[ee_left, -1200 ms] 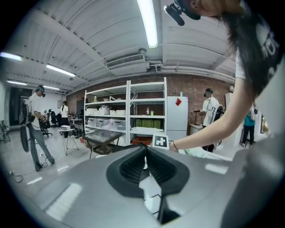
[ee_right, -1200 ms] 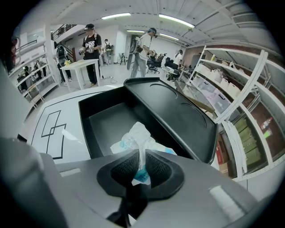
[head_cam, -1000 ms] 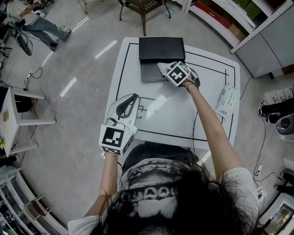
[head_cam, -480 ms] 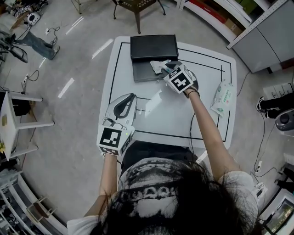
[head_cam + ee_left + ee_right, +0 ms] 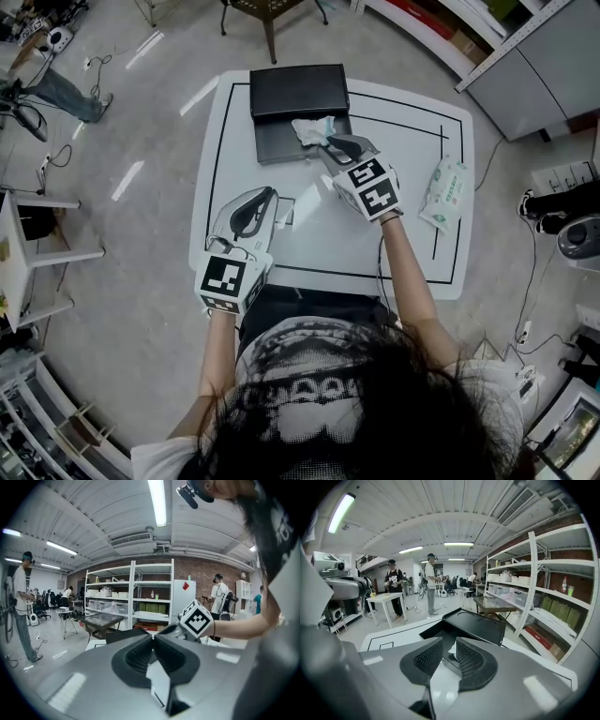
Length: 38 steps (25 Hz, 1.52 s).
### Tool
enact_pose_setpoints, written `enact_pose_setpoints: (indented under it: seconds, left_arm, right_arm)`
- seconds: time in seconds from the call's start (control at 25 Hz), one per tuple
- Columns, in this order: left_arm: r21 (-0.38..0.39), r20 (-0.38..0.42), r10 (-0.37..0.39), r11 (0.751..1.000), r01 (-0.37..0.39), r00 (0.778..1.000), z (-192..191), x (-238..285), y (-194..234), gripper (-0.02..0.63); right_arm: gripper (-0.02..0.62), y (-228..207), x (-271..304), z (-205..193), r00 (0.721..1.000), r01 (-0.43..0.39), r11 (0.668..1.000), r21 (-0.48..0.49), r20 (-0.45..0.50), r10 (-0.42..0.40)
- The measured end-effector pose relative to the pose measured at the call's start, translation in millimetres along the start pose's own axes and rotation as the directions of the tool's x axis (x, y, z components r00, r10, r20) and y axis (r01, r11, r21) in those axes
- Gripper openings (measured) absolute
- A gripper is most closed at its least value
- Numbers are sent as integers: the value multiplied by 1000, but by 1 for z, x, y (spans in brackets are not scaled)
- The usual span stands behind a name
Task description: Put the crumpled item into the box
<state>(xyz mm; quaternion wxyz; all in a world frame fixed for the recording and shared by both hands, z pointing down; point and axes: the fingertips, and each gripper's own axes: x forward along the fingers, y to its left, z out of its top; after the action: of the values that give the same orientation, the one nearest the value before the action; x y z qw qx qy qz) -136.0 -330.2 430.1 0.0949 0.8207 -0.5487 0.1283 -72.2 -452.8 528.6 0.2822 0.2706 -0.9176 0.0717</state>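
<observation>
Two grippers: right gripper (image 5: 331, 146), arm stretched toward crumpled item (image 5: 312, 129) in box (image 5: 277, 146), empty jaws apart, just narrowing; left gripper (image 5: 265, 197) closed.

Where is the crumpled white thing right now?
In the head view, the crumpled white item lies in the right end of the open black box at the far edge of the table, just in front of the raised lid.

Box (image 5: 281, 148) at table (image 5: 328, 244) far edge — crumpled item (image 5: 312, 129) in it; wipes pack (image 5: 444, 192) right.
</observation>
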Motion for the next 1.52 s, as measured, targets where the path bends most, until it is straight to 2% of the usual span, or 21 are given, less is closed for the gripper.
enact_pose_setpoints:
  seconds: [0.24,0.6,0.96,1.2,1.52]
  left_arm:
    - [6,6,-24,1000,24,1000,8,4,-10,0]
    - [26,12,-110,994,109,994,7,-11,-31,0]
    - [44,63,-153,988,151,986,5,-76,-27,0]
    - [86,113,-199,978,190,973,12,-134,-23,0]
    - [104,127,-250,966,238,960,-5,-200,-20,0]
  right_arm:
    - [83,8,-40,8,996,28,997,71,82,-34]
    - [83,37,-83,9,988,57,987,148,134,-77]
    - [82,102,-115,17,976,119,978,173,161,-148]
    - [82,157,-135,31,960,158,967,199,197,-198]
    - [78,226,-155,40,941,213,953,214,218,-259]
